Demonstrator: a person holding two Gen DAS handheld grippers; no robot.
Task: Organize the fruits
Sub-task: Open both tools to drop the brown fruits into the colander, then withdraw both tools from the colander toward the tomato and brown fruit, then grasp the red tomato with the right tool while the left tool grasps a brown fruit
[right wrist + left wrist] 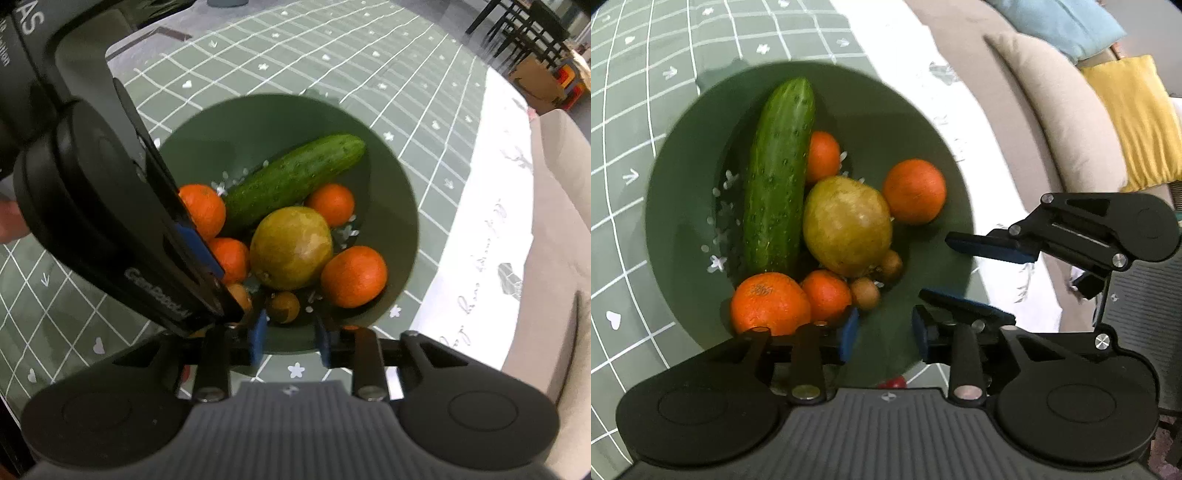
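Note:
A green bowl [886,122] on the checked tablecloth holds a cucumber [779,173], a yellow-green pear-like fruit [847,225], several oranges [915,191] and two small brown fruits [865,293]. My left gripper [884,334] is open and empty over the bowl's near rim. My right gripper [956,269] reaches in from the right, open, over the bowl's right edge. In the right wrist view the bowl [402,221], cucumber [295,177] and the pear-like fruit [291,247] show, with my right gripper [290,339] open and my left gripper's fingers [192,236] over the bowl's left side.
A small red thing [894,382] peeks out under the left gripper. A beige sofa [1052,122] with yellow [1137,122] and blue cushions stands beyond the table's white edge. Dark chairs [524,26] and a cardboard box stand far off.

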